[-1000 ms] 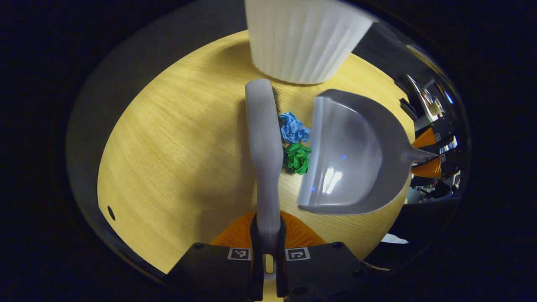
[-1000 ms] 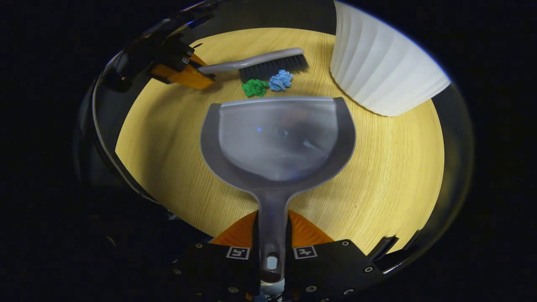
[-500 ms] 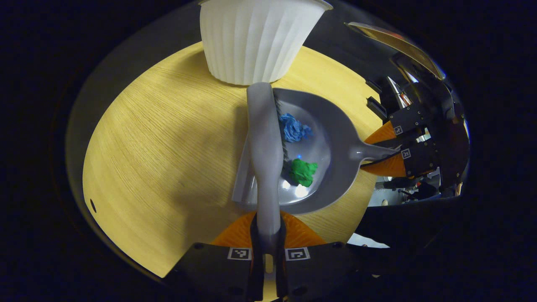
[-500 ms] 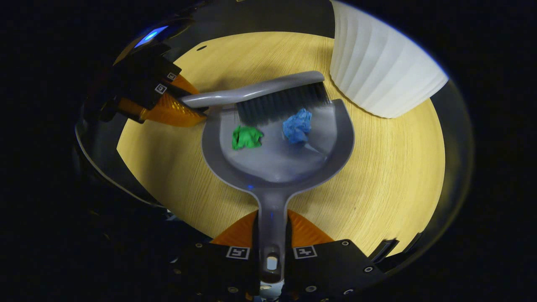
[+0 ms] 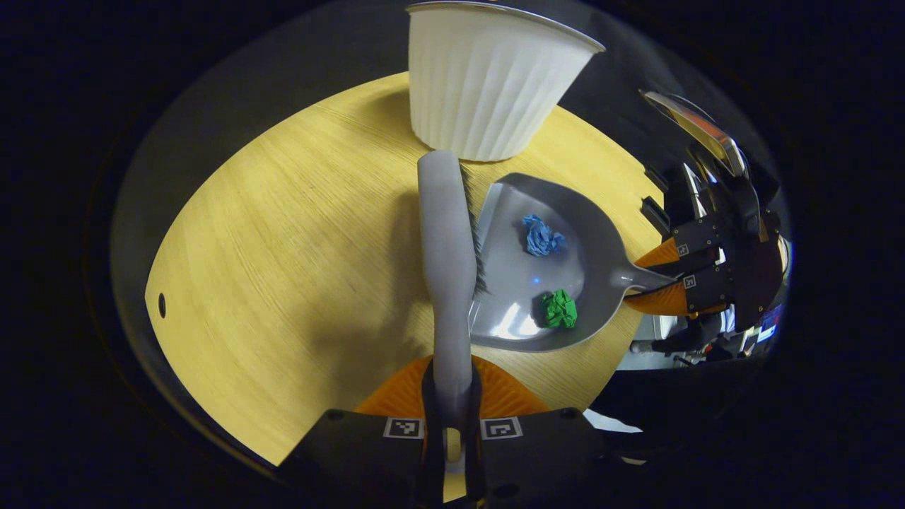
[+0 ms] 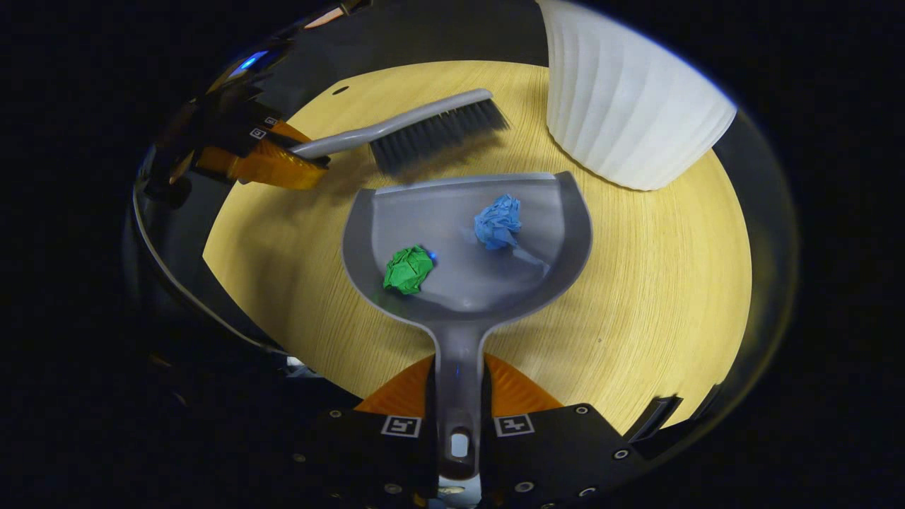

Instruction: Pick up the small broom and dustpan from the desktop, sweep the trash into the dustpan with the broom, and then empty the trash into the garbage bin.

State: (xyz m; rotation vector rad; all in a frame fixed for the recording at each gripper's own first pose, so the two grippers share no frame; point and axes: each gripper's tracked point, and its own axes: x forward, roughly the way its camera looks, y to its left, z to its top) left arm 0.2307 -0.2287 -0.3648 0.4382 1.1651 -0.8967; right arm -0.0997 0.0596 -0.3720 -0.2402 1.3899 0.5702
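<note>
dustpan [image 6: 466,247]: I see two paper balls lying in its tray, apart from each other; grey plastic, out over the round wooden table [image 6: 657,297].
green paper ball [image 6: 408,269]: left part of the tray in the right gripper view, near the back wall.
blue paper ball [image 6: 498,222]: closer to the front lip, crumpled.
bin [image 5: 490,81]: white, ribbed, on the table past the dustpan lip; I can't see its inside.
broom [image 5: 445,254]: grey, dark bristles just beside the dustpan lip, outside the tray.
left gripper [image 5: 452,396]: my fingers pinch the broom handle, pressed tight on it.
right gripper [image 6: 458,403]: fingers clamped on the dustpan handle from both sides.
</note>
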